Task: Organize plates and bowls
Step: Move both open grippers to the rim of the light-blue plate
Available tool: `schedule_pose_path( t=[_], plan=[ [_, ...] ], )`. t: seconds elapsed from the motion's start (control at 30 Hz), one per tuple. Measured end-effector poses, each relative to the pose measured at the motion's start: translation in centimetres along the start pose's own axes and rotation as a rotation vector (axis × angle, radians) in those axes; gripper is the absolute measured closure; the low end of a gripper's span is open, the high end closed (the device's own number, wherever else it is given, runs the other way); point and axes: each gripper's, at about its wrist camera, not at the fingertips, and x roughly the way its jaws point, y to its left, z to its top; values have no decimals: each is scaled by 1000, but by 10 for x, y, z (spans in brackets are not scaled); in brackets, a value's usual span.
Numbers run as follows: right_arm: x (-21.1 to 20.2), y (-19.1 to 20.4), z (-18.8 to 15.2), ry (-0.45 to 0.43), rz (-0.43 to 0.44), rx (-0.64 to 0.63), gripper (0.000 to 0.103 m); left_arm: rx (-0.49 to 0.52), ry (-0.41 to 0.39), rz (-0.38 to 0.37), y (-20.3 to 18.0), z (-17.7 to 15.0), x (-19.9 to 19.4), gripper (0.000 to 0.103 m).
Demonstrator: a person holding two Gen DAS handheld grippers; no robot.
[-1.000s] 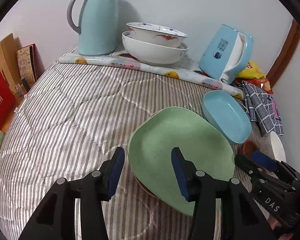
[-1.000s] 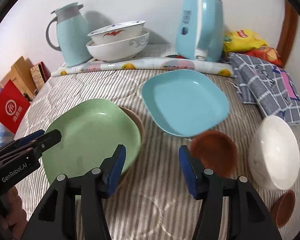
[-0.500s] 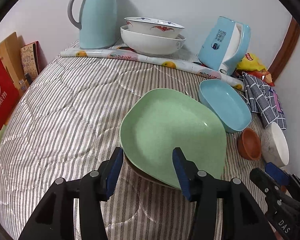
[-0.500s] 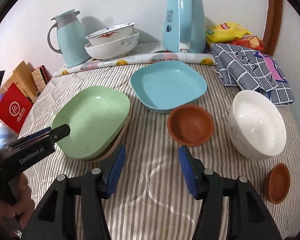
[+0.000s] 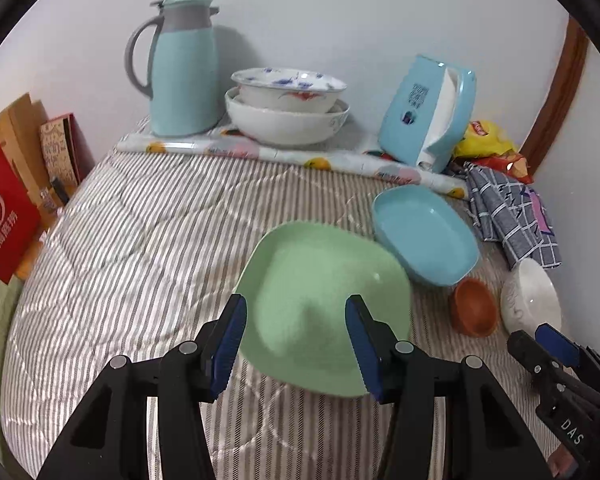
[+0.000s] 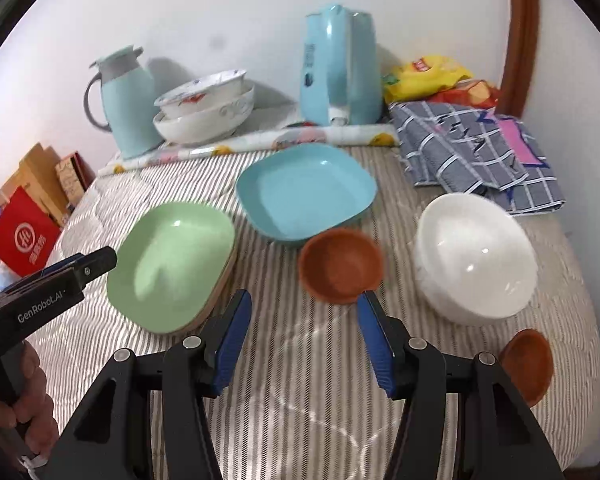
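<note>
A green plate (image 5: 324,300) (image 6: 171,264) lies on top of a tan plate on the striped quilt. A blue plate (image 5: 424,232) (image 6: 306,190) lies behind and to its right. A brown bowl (image 6: 340,266) (image 5: 474,308), a white bowl (image 6: 476,260) (image 5: 530,300) and a second small brown bowl (image 6: 526,366) lie to the right. My left gripper (image 5: 295,340) is open and empty above the green plate's near edge. My right gripper (image 6: 302,338) is open and empty, just in front of the brown bowl.
At the back stand a teal thermos (image 5: 181,68), two stacked white bowls (image 5: 285,114), a blue kettle (image 5: 430,114), snack bags (image 6: 432,76) and a checked cloth (image 6: 476,148). Red and brown boxes (image 5: 7,204) stand off the left edge.
Both grippers have pulled back and risen, so more of the quilt and dishes shows. The right gripper has shifted right, towards the brown bowl. No dish has moved.
</note>
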Motion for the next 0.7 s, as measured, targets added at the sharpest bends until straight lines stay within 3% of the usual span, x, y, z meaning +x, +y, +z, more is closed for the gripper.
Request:
schedule_pose_path(
  t=[0.17, 0.23, 0.3, 0.4, 0.7],
  plan=[
    [-8, -14, 12, -42, -21, 40, 47, 30, -28, -13, -17, 14, -3, 54],
    [-8, -18, 17, -52, -23, 52, 41, 43, -46, -19, -23, 20, -4, 54],
    [-6, -23, 24, -35, -3, 62, 36, 56, -57, -17, -29, 25, -3, 54],
    [-2, -26, 33, -18, -27, 61, 35, 61, -63, -38, -34, 33, 0, 54],
    [22, -40, 60, 23, -29, 101, 35, 60, 0, -64, -47, 56, 31, 54]
  ],
)
